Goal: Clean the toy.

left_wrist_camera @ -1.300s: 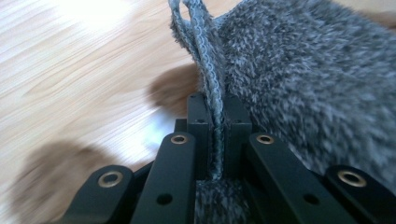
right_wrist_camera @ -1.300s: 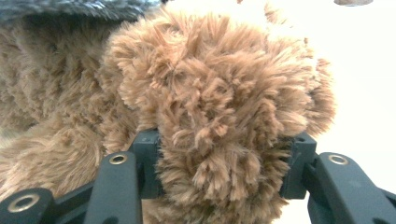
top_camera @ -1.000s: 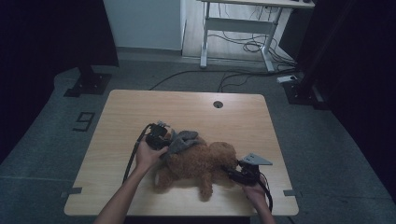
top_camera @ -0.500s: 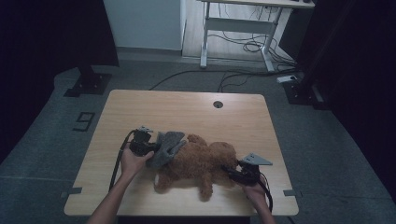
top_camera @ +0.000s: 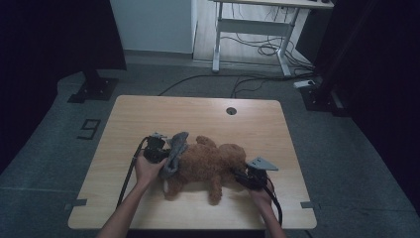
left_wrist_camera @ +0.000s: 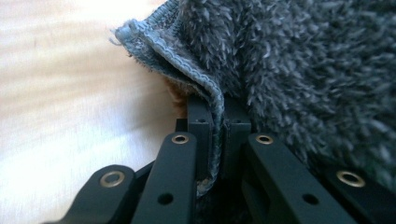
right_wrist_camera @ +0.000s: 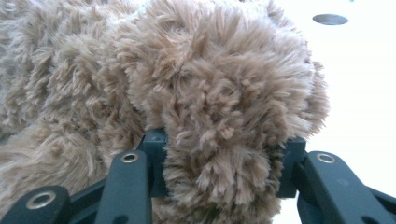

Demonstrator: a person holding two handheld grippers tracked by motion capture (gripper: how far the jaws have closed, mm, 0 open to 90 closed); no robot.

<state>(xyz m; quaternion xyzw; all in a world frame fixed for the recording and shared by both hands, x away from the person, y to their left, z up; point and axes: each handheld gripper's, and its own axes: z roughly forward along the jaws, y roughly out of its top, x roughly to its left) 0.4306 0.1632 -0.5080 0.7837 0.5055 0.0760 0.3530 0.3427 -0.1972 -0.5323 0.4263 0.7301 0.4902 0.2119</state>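
A brown plush bear (top_camera: 213,166) lies on the wooden table (top_camera: 198,114). A grey fluffy cloth (top_camera: 176,148) is draped over its left end. My left gripper (top_camera: 166,155) is shut on the cloth's hemmed edge, which runs between its jaws in the left gripper view (left_wrist_camera: 214,116), with the rest of the cloth (left_wrist_camera: 303,70) above. At the bear's right end my right gripper (top_camera: 242,176) has a thick furry part of the bear (right_wrist_camera: 210,84) between its jaws. The jaws (right_wrist_camera: 222,158) have just been closing and press into the fur on both sides.
A round cable hole (top_camera: 231,110) sits near the table's far edge. Behind the table are a white desk frame (top_camera: 247,25) and floor cables (top_camera: 257,49). A black stand base (top_camera: 94,89) is on the floor at the far left.
My left gripper has drawn the grey cloth leftward along the bear, from over its middle to its left end. The right hand has stayed at the bear's right end.
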